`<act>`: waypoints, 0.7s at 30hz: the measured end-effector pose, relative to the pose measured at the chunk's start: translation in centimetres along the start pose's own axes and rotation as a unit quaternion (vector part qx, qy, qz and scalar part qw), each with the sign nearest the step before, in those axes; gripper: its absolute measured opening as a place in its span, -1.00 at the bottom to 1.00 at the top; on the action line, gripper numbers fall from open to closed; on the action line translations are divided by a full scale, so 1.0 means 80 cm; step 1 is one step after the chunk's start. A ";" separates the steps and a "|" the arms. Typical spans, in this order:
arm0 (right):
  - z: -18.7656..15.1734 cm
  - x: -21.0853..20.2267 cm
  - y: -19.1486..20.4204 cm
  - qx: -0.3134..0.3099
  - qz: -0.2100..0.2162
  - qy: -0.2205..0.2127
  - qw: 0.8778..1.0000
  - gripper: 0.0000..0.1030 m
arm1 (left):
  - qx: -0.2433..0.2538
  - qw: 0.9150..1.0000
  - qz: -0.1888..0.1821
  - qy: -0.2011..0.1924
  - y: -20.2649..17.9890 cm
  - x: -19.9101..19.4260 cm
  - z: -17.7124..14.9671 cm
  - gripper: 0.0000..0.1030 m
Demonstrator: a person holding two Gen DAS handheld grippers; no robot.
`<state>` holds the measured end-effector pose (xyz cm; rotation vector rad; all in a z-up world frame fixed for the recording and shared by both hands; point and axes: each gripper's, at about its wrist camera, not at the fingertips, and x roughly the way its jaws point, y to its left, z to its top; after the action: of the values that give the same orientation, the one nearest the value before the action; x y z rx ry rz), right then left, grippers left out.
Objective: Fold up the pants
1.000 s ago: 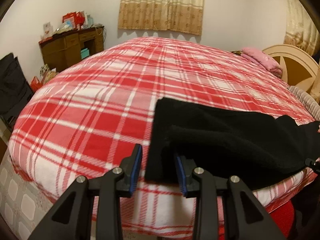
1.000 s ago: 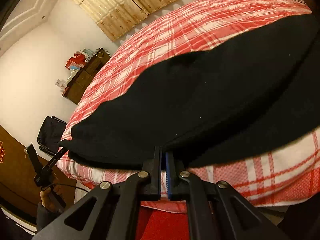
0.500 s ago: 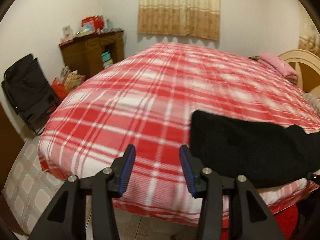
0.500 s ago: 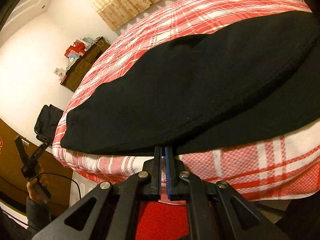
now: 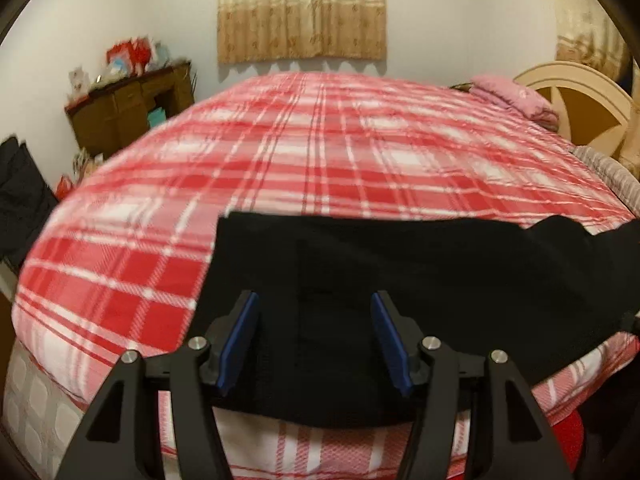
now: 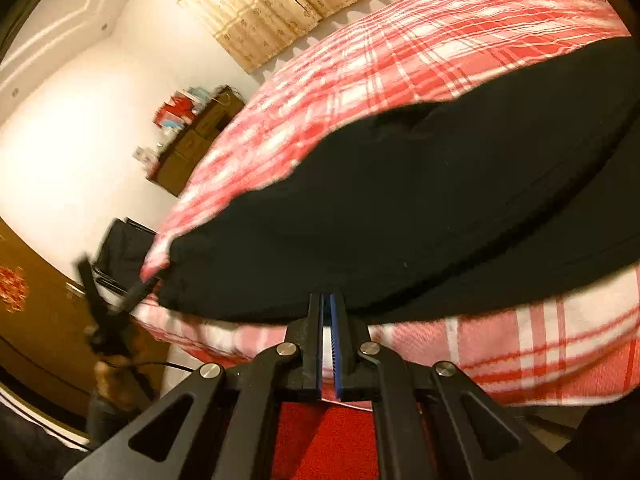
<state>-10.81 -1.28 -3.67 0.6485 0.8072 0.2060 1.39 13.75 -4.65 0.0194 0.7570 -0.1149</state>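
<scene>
- Now the black pants (image 5: 400,276) lie long across the bed (image 5: 320,152), left to right.
- Left claw (image 5: 314,344) gapes wide, right over their end.
- Right claw (image 6: 327,344) is pressed together at their near edge; whether it pinches cloth is hidden.

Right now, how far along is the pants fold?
Done: the pants lie on the bed, apparently doubled leg over leg, a layered edge showing in the right wrist view. In hand: right gripper is shut at their near edge; left gripper is open over their end. Left: folding them shorter; they are long yet.
</scene>
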 end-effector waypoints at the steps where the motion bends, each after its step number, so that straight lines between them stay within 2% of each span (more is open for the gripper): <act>1: 0.008 -0.001 0.003 0.002 0.012 -0.003 1.000 -0.92 | -0.007 1.000 0.000 0.008 0.002 0.006 -0.004 0.19; 5: 0.059 0.015 0.031 -0.020 0.068 0.003 0.997 -0.91 | 0.016 1.000 0.022 -0.004 -0.009 0.002 -0.018 0.22; 7: 0.078 0.035 0.047 -0.047 0.079 0.016 0.996 -0.64 | 0.030 0.999 0.033 -0.007 -0.014 0.002 -0.023 0.25; 9: 0.096 0.066 0.068 -0.086 0.079 0.027 0.993 0.62 | 0.035 0.999 0.038 -0.007 -0.016 0.001 -0.025 0.26; 10: 0.102 0.075 0.074 -0.099 0.088 0.024 0.991 0.70 | 0.035 0.999 0.038 -0.007 -0.015 0.001 -0.025 0.26; 15: 0.130 0.151 0.110 -0.170 0.123 0.073 0.975 0.69 | 0.028 0.999 0.034 -0.007 -0.012 0.004 -0.025 0.27; 18: 0.139 0.191 0.112 -0.178 0.133 0.114 0.968 0.69 | 0.041 0.998 0.043 -0.012 -0.017 0.006 -0.030 0.32; 21: 0.133 0.225 0.115 -0.202 0.115 0.142 0.962 0.69 | 0.055 0.997 0.050 -0.015 -0.022 0.008 -0.033 0.39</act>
<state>9.85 8.48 -3.48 0.3253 0.9303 0.6702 -0.12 12.10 -6.97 0.1603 0.7186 -0.0616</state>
